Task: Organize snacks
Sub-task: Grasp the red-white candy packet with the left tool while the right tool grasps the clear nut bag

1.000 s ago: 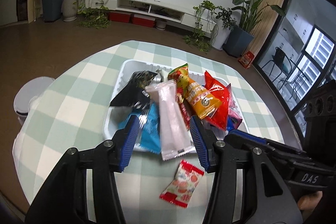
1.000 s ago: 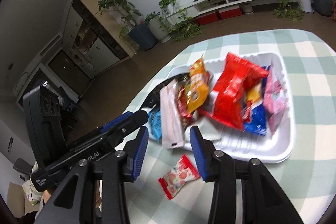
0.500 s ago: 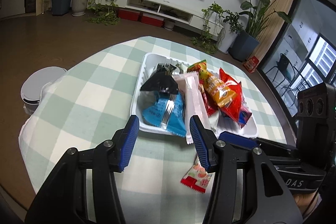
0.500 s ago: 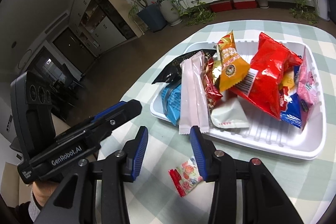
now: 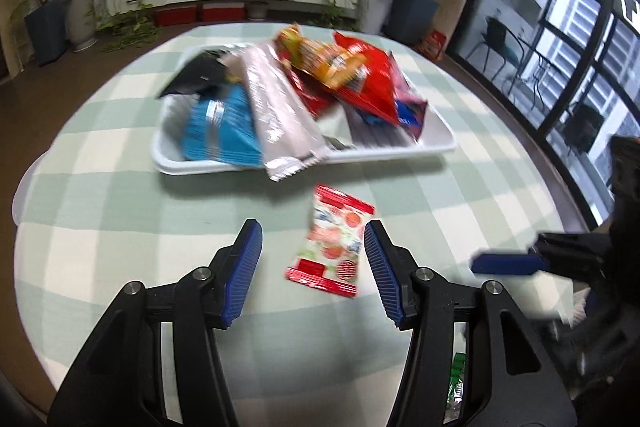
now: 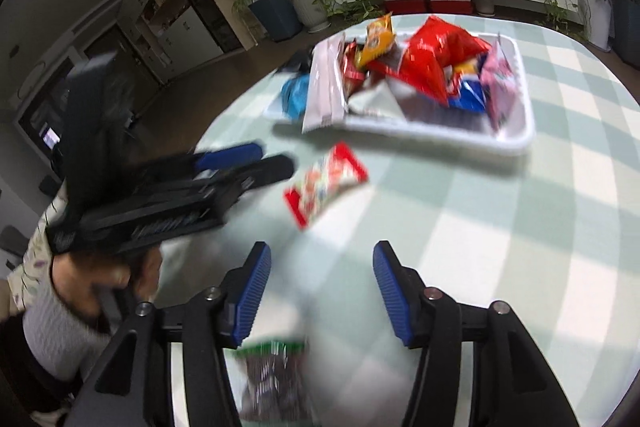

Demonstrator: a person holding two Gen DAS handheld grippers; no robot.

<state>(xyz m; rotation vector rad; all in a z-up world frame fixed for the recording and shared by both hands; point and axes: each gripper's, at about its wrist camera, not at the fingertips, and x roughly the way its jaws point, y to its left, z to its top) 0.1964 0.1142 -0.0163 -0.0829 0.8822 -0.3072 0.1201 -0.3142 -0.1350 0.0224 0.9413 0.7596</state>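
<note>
Both grippers have pulled back from the white tray [image 5: 436, 147] toward the near edge of the checked table [image 5: 120, 203], so the loose candy packet [image 5: 334, 241] now sits farther up in both views. Your right gripper [image 6: 320, 287] has just been opening; nothing is between its blue pads. Your left gripper [image 5: 312, 267] hangs with jaws spread, the packet just ahead of and between the tips, not pinched.

Handling, as a judgement:
- Small flat foil sachet, red ends, printed middle. Light, crinkly, likely slick on the cloth.
- It lies flat, so expect it to skid if you push. Take it across the narrow width, or nip a crimped red end seam.
- Contents probably soft or small; a gentle squeeze should do.

Location: on the tablecloth, just in front of the tray's near rim and apart from it. The long pale wrapper [image 5: 280, 115] overhangs that rim toward it.

Hard to make out:
- Both views are motion-blurred; print on the packet is unreadable.
- A dark packet with a green top [image 6: 272, 379] sits low under the right gripper, smeared and partly cut off by the fingers.
- Tray snacks overlap; what lies beneath the red bags [image 6: 436, 59] is hidden.
</note>
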